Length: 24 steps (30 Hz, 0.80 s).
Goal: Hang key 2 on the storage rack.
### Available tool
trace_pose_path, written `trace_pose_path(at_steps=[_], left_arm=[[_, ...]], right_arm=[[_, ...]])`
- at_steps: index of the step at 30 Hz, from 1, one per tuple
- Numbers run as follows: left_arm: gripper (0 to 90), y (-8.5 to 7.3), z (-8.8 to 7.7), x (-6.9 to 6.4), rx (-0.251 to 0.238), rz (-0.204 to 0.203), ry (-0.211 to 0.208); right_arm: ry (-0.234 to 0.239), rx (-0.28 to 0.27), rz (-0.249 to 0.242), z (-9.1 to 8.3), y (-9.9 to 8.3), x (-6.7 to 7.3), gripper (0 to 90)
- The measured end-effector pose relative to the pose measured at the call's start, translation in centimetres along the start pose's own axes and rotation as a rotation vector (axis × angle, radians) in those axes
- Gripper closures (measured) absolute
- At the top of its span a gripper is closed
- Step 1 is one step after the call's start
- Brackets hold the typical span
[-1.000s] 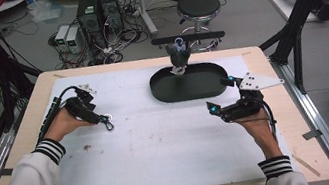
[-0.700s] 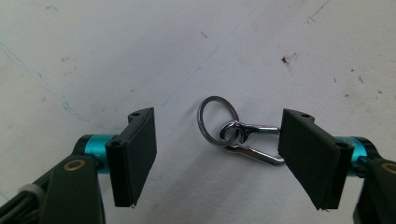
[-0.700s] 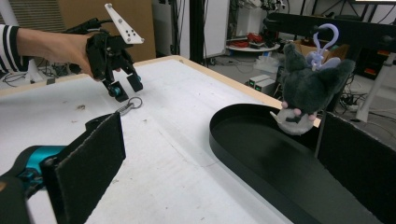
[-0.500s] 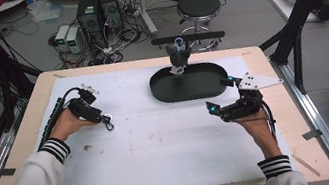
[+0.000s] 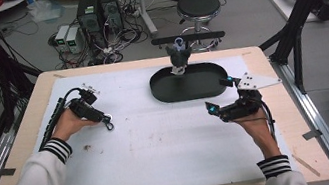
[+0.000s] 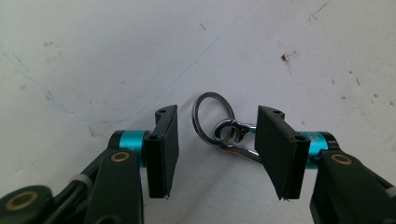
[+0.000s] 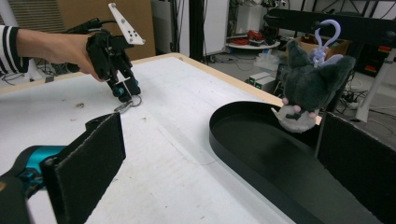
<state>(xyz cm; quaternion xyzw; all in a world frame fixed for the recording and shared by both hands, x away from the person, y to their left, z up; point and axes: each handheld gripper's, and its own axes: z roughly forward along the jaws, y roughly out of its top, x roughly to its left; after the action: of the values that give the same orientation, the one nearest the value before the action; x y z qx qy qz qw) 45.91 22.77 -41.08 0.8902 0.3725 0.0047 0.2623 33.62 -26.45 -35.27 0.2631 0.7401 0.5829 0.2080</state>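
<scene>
The left gripper (image 6: 212,154), its jaws just closing but not yet touching, straddled the key ring with clip (image 6: 223,128) lying flat on the white mat (image 6: 93,56); the thin metal could apparently slip aside, while the right gripper (image 7: 224,163) stood open.

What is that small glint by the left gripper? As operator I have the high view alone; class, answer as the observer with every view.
Observer: A key ring with a metal clasp lies on the white mat between the jaws of the left gripper, which have just been closing; the pads do not touch it.
Operator: And the dark lump over the tray?
Observer: A grey plush toy, hung by a pale purple hook above the black tray.
</scene>
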Motion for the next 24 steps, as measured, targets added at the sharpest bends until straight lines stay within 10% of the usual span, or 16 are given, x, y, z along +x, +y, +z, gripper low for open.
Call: trace_pose_path(at_steps=[24], left_arm=[[73.5,0.00,0.02,0.10,-0.008,0.018,-0.034]], right_arm=[[-0.001,0.018,0.002,0.54,-0.13,-0.04,0.7]])
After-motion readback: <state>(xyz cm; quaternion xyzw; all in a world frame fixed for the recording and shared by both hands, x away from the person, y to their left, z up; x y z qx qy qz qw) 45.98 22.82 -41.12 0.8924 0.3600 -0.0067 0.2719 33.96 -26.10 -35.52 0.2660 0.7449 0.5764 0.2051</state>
